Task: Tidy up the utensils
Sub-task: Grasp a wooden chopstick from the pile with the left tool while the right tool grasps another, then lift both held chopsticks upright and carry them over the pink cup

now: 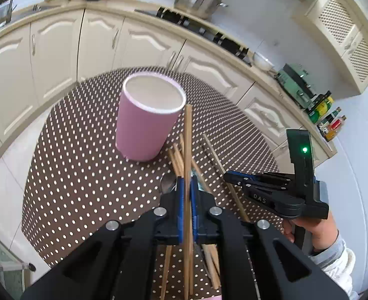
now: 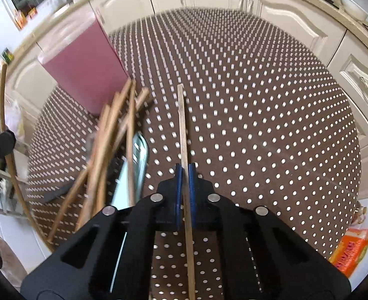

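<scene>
My right view is smeared at the left, so I can't count the loose chopsticks (image 2: 109,145) heaped near the one pink cup (image 1: 147,120) on the dotted table (image 1: 84,175); something metal (image 2: 140,155) lies half hidden among them. Both claws point steeply down. My left claw (image 1: 187,182) pinches one chopstick (image 1: 188,135), my right claw (image 2: 185,175) is clamped on another stick (image 2: 182,125).

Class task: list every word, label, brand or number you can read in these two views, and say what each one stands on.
"DAS": on the right tool, along its black arm.
Bottles on the counter: labels too small to read.
Orange packet beside the table: print too blurred to read.
Nothing else is legible.
</scene>
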